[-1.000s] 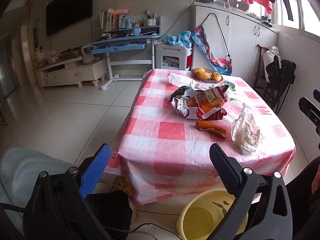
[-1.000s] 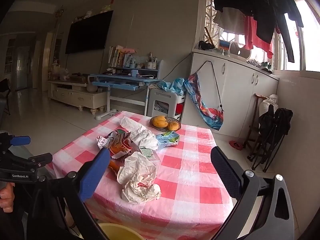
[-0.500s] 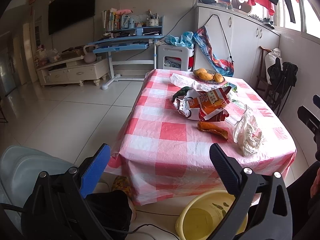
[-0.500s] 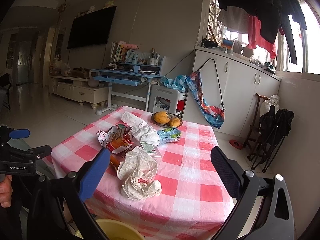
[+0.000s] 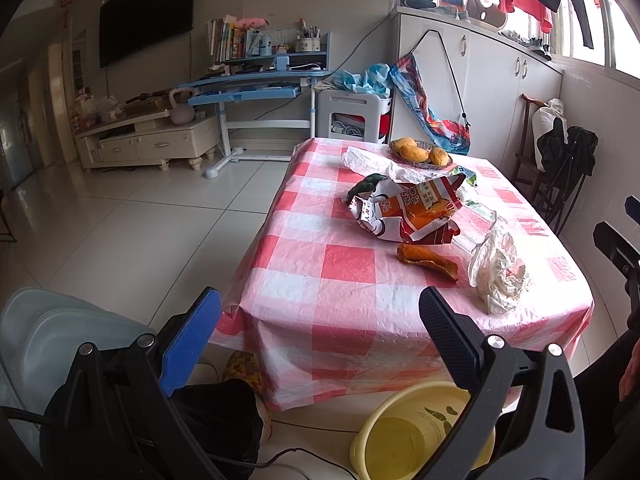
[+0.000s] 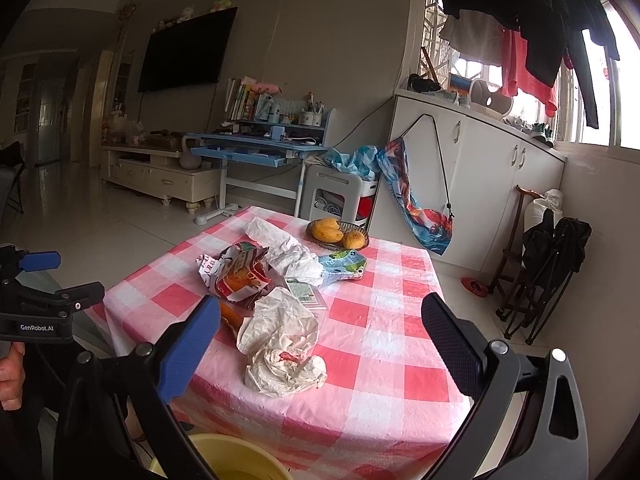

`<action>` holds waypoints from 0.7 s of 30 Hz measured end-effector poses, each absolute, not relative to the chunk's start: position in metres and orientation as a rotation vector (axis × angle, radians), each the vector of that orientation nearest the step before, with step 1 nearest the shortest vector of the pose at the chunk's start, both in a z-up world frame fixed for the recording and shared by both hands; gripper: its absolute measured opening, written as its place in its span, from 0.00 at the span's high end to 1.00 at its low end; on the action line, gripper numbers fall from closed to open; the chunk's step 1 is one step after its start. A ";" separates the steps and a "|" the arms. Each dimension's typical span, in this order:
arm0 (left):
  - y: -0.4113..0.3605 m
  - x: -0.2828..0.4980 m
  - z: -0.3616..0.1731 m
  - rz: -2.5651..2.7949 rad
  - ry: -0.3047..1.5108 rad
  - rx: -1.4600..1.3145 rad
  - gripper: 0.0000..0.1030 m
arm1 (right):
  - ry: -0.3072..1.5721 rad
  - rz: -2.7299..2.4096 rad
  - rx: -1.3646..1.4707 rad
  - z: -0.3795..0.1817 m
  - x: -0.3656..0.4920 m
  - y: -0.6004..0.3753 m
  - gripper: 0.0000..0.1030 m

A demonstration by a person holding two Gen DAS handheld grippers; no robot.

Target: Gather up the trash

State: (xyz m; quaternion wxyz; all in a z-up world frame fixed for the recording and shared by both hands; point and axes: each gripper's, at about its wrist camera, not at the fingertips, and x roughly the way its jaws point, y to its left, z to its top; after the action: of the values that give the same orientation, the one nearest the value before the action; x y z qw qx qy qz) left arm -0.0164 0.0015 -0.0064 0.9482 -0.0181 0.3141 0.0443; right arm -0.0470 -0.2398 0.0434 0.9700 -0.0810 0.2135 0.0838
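Note:
Trash lies on a table with a pink checked cloth (image 5: 344, 264) (image 6: 380, 312). A crumpled white wrapper (image 5: 500, 272) (image 6: 280, 344) sits nearest the front edge. Behind it are an orange peel (image 5: 426, 260) (image 6: 230, 314), a torn orange snack bag (image 5: 412, 210) (image 6: 236, 270), a white plastic bag (image 5: 376, 162) (image 6: 288, 252) and a blue-green packet (image 6: 342, 266). A yellow basin (image 5: 416, 436) (image 6: 224, 458) stands on the floor below the table. My left gripper (image 5: 320, 328) is open before the table's front corner. My right gripper (image 6: 320, 332) is open, just short of the white wrapper.
A basket of mangoes (image 5: 420, 152) (image 6: 338, 234) sits at the table's far end. A grey chair (image 5: 52, 328) is at the left. White cabinets (image 6: 480, 168), a blue desk (image 5: 248, 88) and folded chairs (image 6: 548, 264) line the room.
Both views have shifted slightly, with the table sitting a little higher and nearer. Both grippers remain open and nothing on the table has moved.

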 end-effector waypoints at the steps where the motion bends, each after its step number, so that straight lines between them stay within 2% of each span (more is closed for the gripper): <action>1: 0.001 -0.017 -0.006 0.090 0.640 -0.038 0.07 | 0.433 0.170 -0.164 0.043 -0.047 -0.240 0.06; 21: 0.002 -0.016 -0.008 0.092 0.640 -0.037 0.07 | 0.474 0.223 -0.197 0.035 -0.044 -0.230 0.06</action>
State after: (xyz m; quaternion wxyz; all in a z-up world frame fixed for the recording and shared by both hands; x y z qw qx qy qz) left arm -0.0161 0.0016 -0.0082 0.9481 -0.0180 0.3142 0.0450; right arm -0.0442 -0.2304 0.0352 0.9610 -0.0973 0.2341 0.1102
